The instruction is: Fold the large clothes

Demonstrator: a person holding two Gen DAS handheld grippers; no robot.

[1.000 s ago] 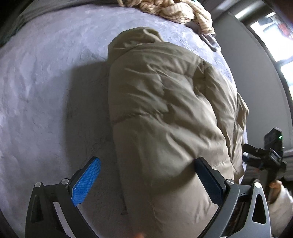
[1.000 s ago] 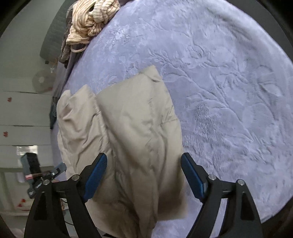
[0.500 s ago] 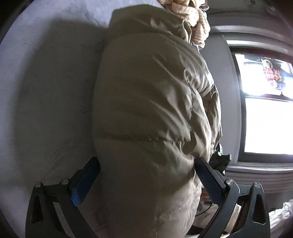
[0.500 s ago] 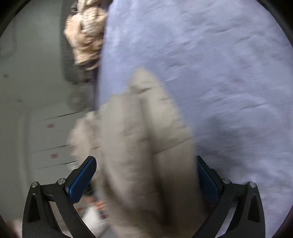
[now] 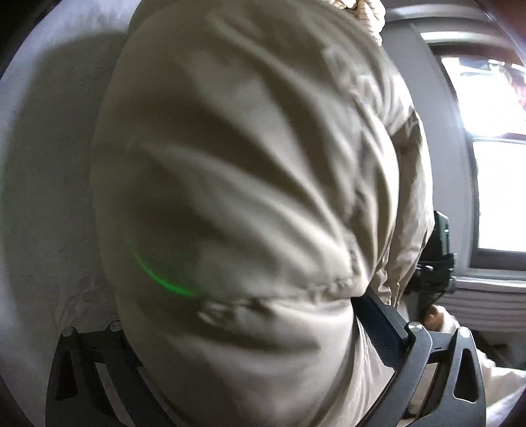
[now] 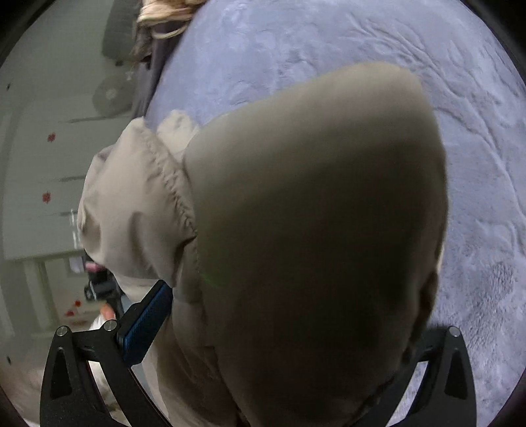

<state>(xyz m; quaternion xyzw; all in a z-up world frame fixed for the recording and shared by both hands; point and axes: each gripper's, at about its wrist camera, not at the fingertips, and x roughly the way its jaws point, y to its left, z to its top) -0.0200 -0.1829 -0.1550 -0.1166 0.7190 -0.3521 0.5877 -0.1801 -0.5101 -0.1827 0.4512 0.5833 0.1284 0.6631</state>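
A beige puffer jacket (image 5: pixel 230 164) bulges close to the left wrist camera and fills most of that view. My left gripper (image 5: pixel 253 308) stands open, the jacket's bulk wedged between its fingers; only the right finger (image 5: pixel 378 318) shows, the other is hidden behind fabric. In the right wrist view the same jacket (image 6: pixel 312 197) rises as a rounded fold over a quilted layer (image 6: pixel 138 203). My right gripper (image 6: pixel 292 295) is open too, with the jacket between its blue-padded left finger (image 6: pixel 148 315) and the hidden right one.
The jacket rests on a lavender plush bedspread (image 6: pixel 361 39), also seen as the bedspread (image 5: pixel 49 197) at left. A striped cloth pile (image 6: pixel 164 13) lies at the bed's far end. A bright window (image 5: pixel 493 164) and a white cupboard (image 6: pixel 39 164) flank the bed. A hand (image 5: pixel 434 315) holds the other gripper.
Both grippers have pushed in low against the jacket's near end. The jacket has bunched and risen toward both cameras, now covering most of each view.
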